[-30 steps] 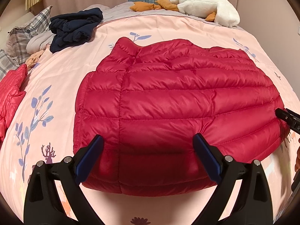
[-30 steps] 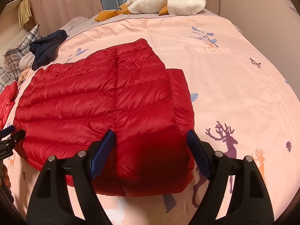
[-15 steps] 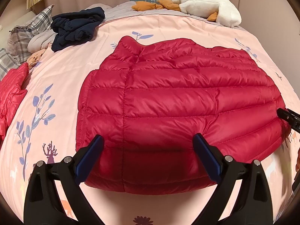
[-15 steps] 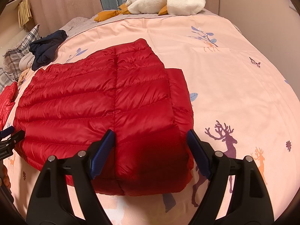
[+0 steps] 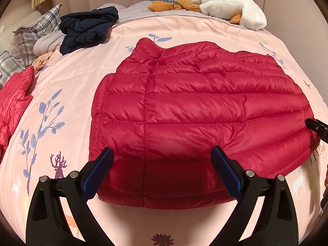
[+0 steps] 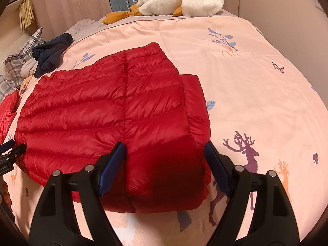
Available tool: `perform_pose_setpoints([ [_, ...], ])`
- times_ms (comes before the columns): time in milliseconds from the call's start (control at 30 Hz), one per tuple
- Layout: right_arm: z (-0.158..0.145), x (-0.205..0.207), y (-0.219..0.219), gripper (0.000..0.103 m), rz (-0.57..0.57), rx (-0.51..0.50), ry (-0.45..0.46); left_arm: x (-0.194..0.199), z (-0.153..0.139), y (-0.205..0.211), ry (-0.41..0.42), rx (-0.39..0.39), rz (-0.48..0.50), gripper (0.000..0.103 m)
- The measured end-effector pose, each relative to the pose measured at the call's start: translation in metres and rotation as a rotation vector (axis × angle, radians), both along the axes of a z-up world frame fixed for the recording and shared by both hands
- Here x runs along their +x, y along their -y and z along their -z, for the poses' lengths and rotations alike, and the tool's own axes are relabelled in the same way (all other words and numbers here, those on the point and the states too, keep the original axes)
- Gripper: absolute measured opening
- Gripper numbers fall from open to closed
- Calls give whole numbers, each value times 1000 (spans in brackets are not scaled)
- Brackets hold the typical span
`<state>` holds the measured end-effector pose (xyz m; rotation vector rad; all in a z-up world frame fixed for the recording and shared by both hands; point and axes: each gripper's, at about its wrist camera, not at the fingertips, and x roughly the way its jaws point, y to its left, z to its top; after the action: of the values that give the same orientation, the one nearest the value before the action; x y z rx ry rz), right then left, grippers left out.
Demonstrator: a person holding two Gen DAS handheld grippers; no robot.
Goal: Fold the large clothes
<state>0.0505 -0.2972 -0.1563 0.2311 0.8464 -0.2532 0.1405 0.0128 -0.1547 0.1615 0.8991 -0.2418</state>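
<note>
A red quilted down jacket [image 5: 194, 110] lies flat, already folded in on itself, in the middle of a bed covered by a pink duvet [image 5: 67, 86] printed with blue sprigs and deer. The left gripper [image 5: 162, 153] hovers over the jacket's near hem, its jaws spread wide with nothing pinched between them; the blue pads [image 5: 96, 172] frame the hem's left part without pressing the fabric. In the right wrist view the right gripper [image 6: 164, 149] stands released as well, jaws wide apart above the jacket's near right corner, where a narrower folded layer sticks out toward the purple deer print [image 6: 244, 149]. Each gripper's tip shows at the edge of the other's view, just beside the jacket's side edges.

Beyond the jacket, toward the head of the bed, a white plush goose [image 5: 229, 8] lies against grey-blue pillows. Left of the jacket, a crumpled navy garment [image 5: 88, 28] sits near plaid pillows [image 5: 30, 39], and a second red garment [image 5: 14, 100] lies at the duvet's left edge, well apart from the jacket.

Compared with a second ago, the jacket keeps the same shape and place. In the left wrist view the scene sits slightly lower and to the right; the right wrist view is unchanged, and both grippers' jaws stand as wide as before.
</note>
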Motion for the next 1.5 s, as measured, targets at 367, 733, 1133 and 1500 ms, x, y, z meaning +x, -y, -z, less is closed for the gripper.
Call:
perform_pose_setpoints([
  [367,-1,-4,5,81,17,-3,-4,0,-2,-4,1,1,-20,97],
  [733,1,-9,9,81,44,-3,-8,-1,-2,-19,4,23,-77,97],
  [1133,-5,-25,20,81,90,-8,-7,3,-6,-53,1,102,-216,97],
  [1500,-26,-40,38,81,181,-70,-2,-19,-40,-70,68,130,-251,97],
])
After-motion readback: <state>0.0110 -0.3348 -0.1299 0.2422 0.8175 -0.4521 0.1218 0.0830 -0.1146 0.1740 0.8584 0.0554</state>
